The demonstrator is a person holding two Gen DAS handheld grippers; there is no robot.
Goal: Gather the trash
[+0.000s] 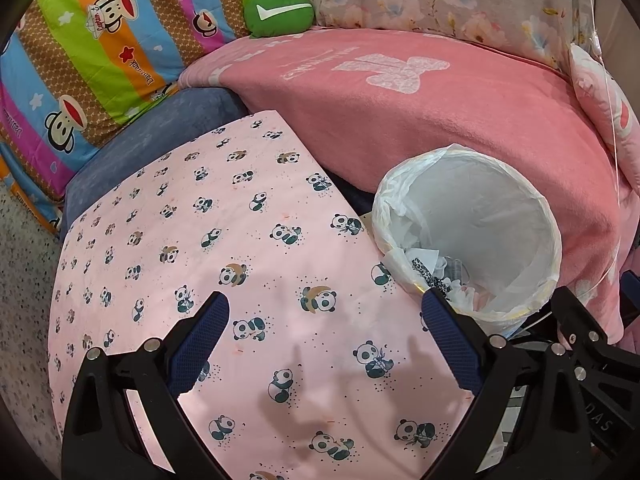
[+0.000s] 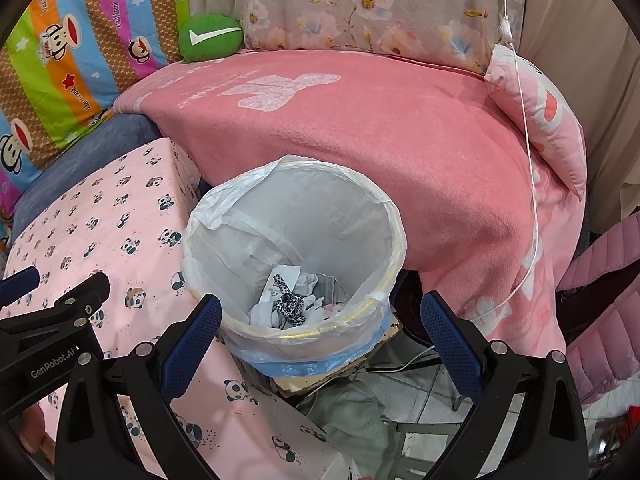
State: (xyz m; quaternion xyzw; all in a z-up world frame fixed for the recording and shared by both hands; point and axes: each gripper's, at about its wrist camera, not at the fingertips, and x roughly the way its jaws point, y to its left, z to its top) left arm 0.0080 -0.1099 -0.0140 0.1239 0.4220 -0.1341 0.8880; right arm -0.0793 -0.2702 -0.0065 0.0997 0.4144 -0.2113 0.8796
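White liner plastic ringed the bin point(image 2: 294, 240), and at its bottom lay the trash point(image 2: 292, 300) I could make out: crumpled white paper, a printed slip and something in a black-and-white pattern. My right gripper point(image 2: 320, 316) hung over the bin's near rim with its jaws wide apart and nothing between them. My left gripper point(image 1: 326, 318) was just as wide and just as empty, poised above the panda cloth point(image 1: 208, 240) on the bench point(image 2: 104, 224), with the bin point(image 1: 476, 216) just off its right finger.

From how things lay, I judged the job close to finished. The panda cloth showed no scraps anywhere in either view, only printed pandas and the shadows of my fingers. The pink blanket point(image 2: 360, 136) behind the bin looked bare too, apart from a green cushion point(image 2: 210, 36) and a pink pillow point(image 2: 544, 120) that I took for bedding, not rubbish.

What might have been left was on the floor below the bin, where a pale green bundle point(image 2: 352, 420) and some cords point(image 2: 404, 364) sat; I could not tell whether any of that counted as trash.
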